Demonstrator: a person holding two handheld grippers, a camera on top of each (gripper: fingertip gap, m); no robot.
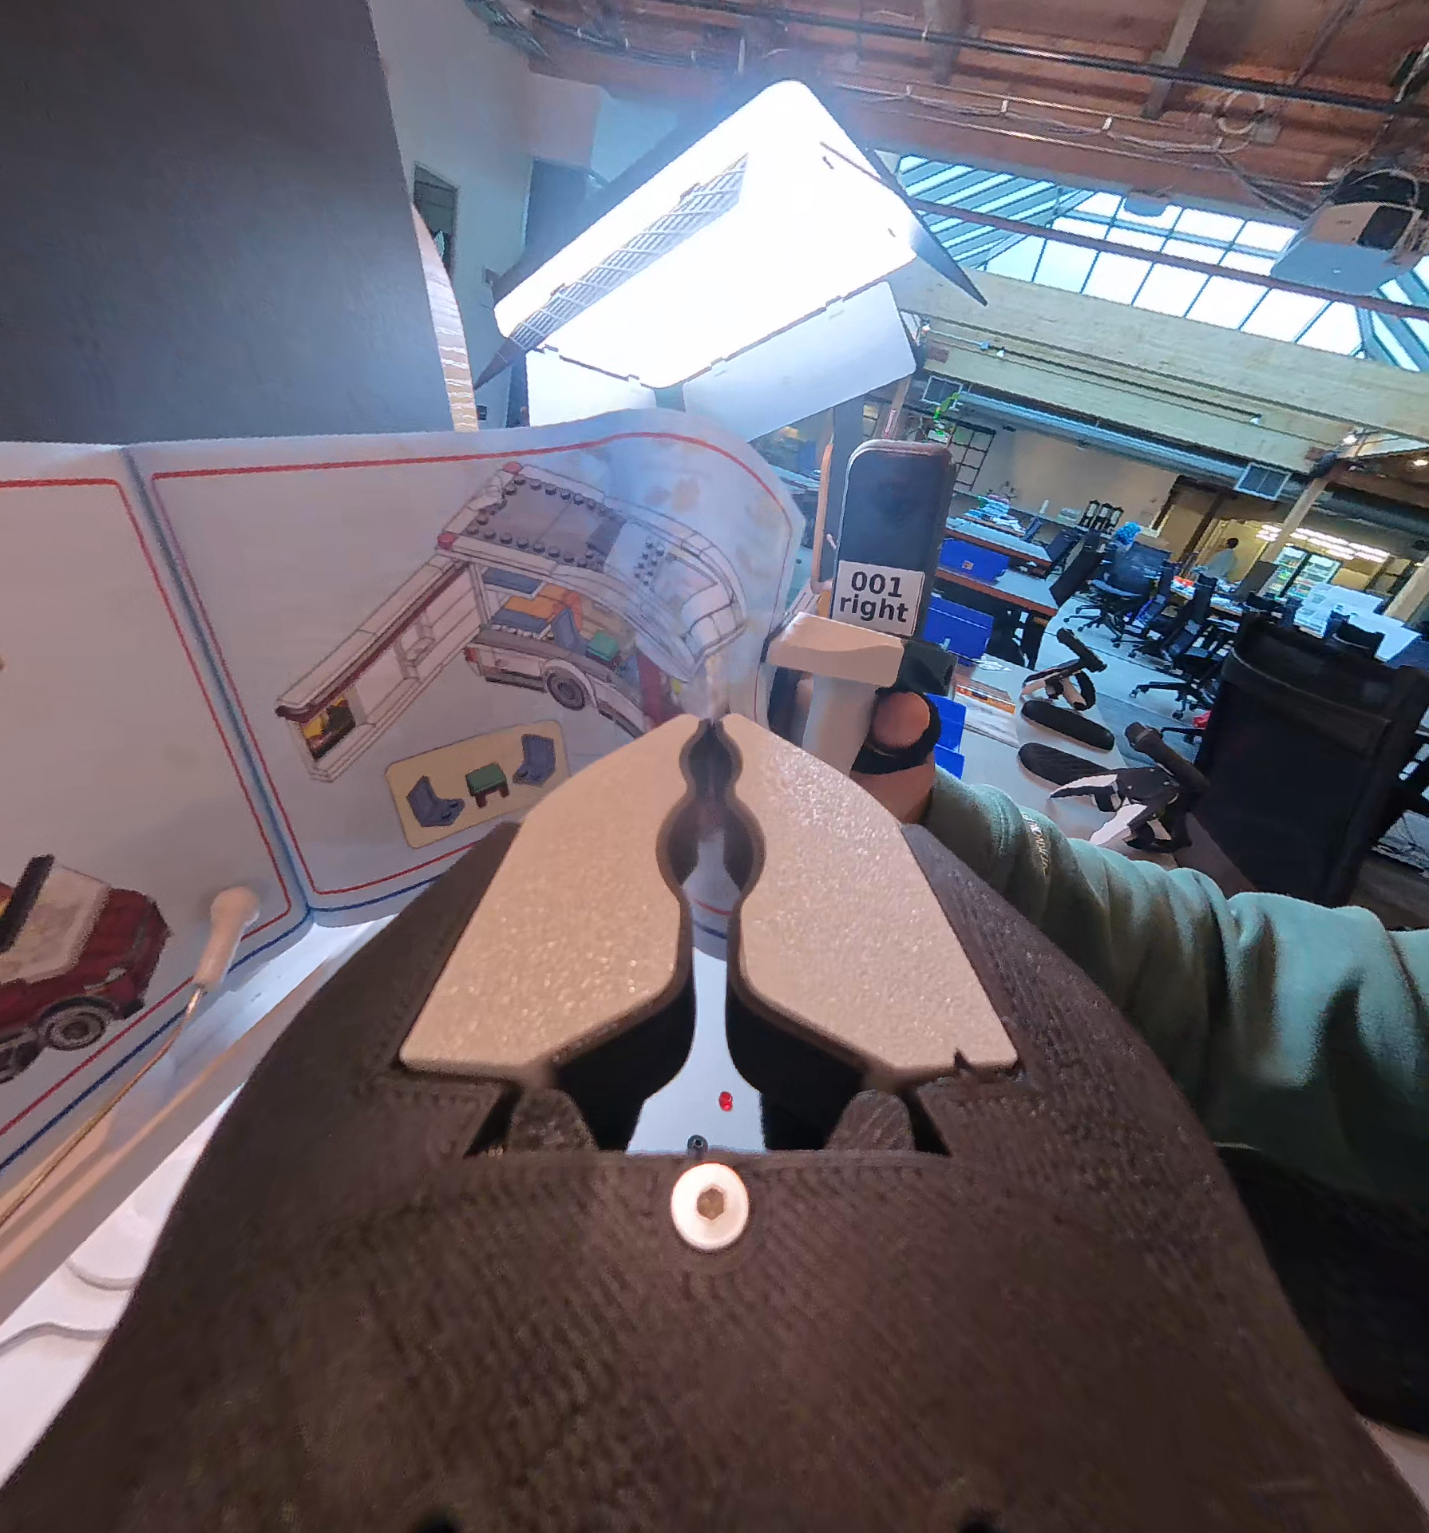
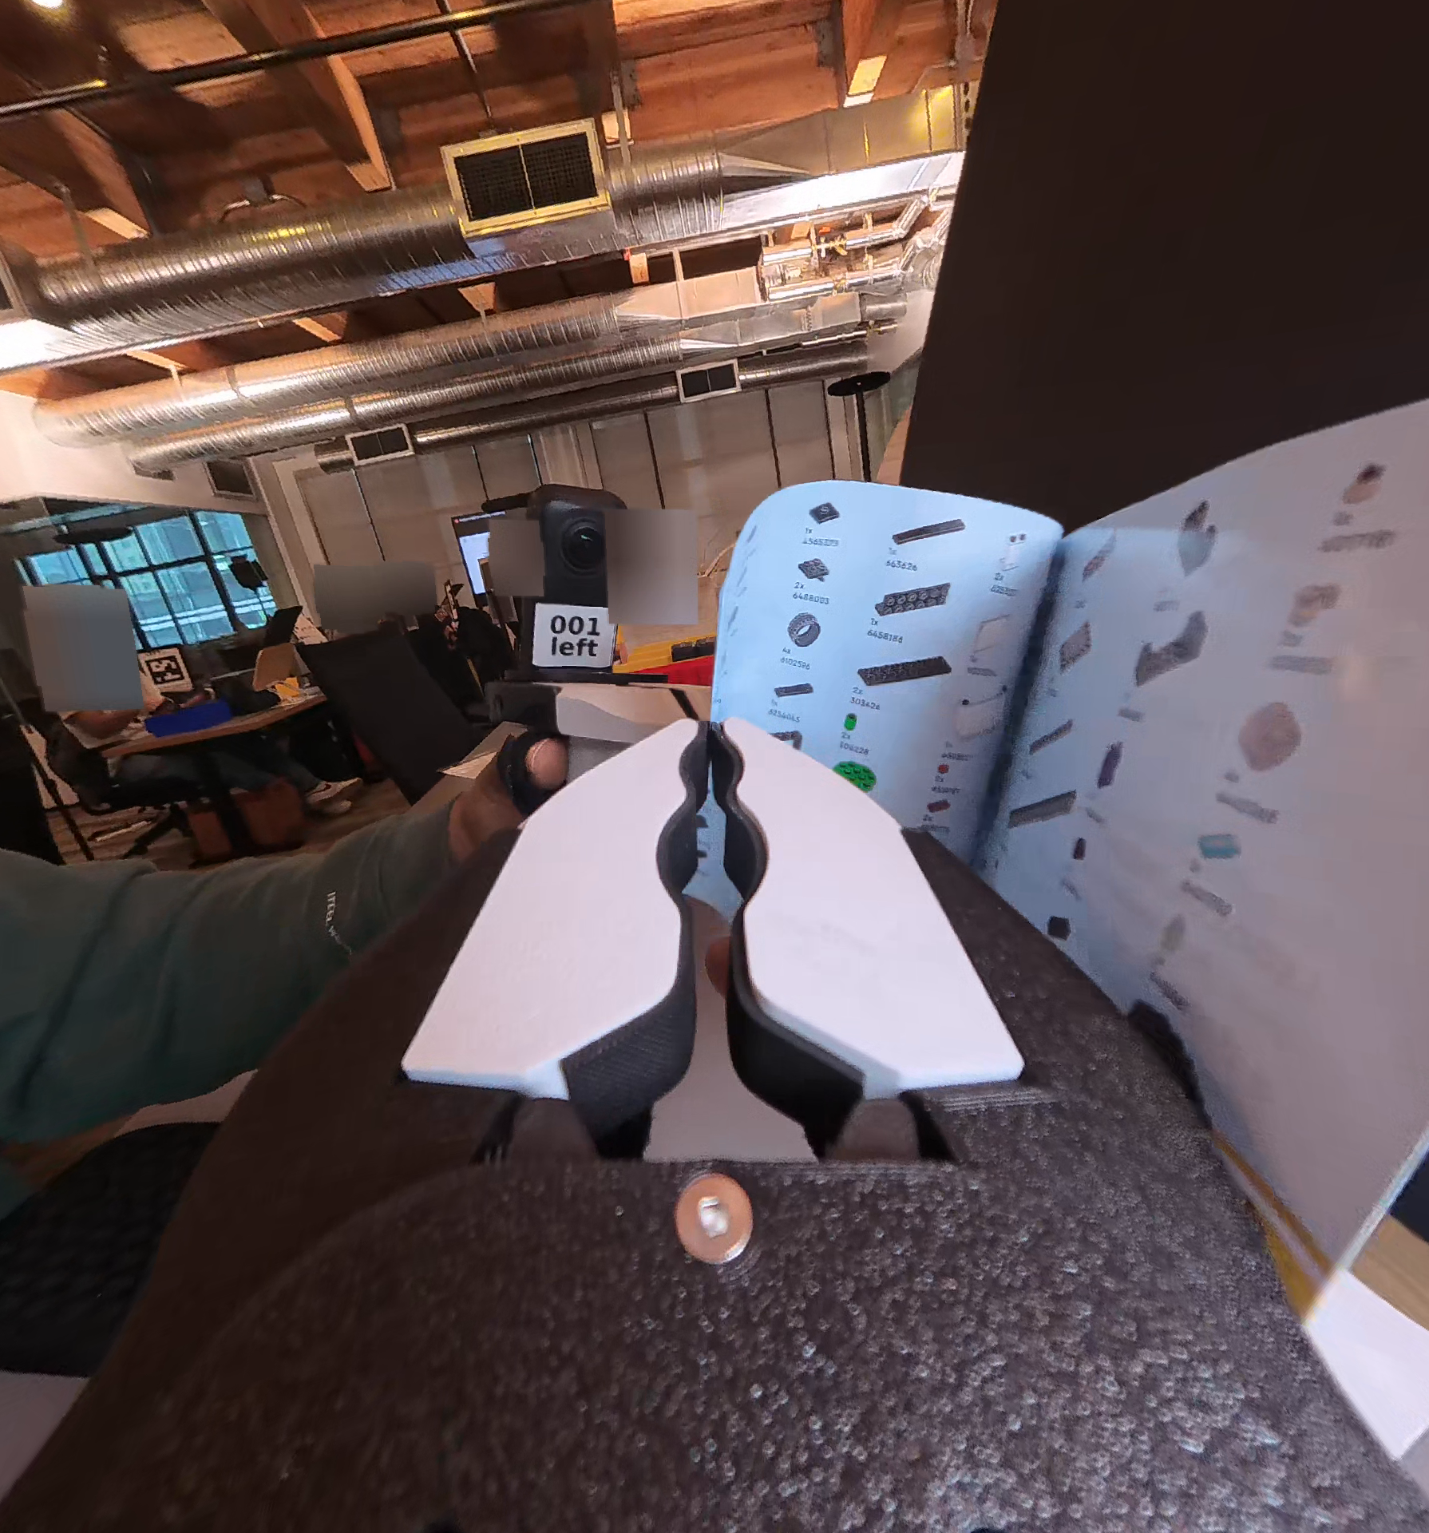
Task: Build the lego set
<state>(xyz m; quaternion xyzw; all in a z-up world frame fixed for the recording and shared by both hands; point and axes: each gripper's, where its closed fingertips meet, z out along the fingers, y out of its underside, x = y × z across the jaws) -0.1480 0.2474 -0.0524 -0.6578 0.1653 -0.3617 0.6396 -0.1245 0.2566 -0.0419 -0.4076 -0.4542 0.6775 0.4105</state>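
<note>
The lego instruction booklet (image 1: 363,664) stands open in front of me, with pictures of a camper van. My left gripper (image 1: 711,723) is shut on the lower edge of a thin page (image 1: 678,531) that curls up from its tips. In the right wrist view the same booklet shows a parts-list page (image 2: 860,630). My right gripper (image 2: 715,723) is shut, and that page's left edge runs down into its tips. The right gripper's body (image 1: 836,655) shows behind the curled page in the left wrist view, its fingers hidden. The left gripper's body (image 2: 595,713) sits just left of the page. No bricks are in view.
A bright lamp panel (image 1: 711,240) hangs above the booklet. A thin tool with a pale handle (image 1: 222,921) leans by the booklet over the white table (image 1: 48,1369). A dark backdrop (image 1: 155,207) stands behind. A green sleeve (image 1: 1192,954) reaches in from the right. My two grippers' fingertips are within a few centimetres of each other.
</note>
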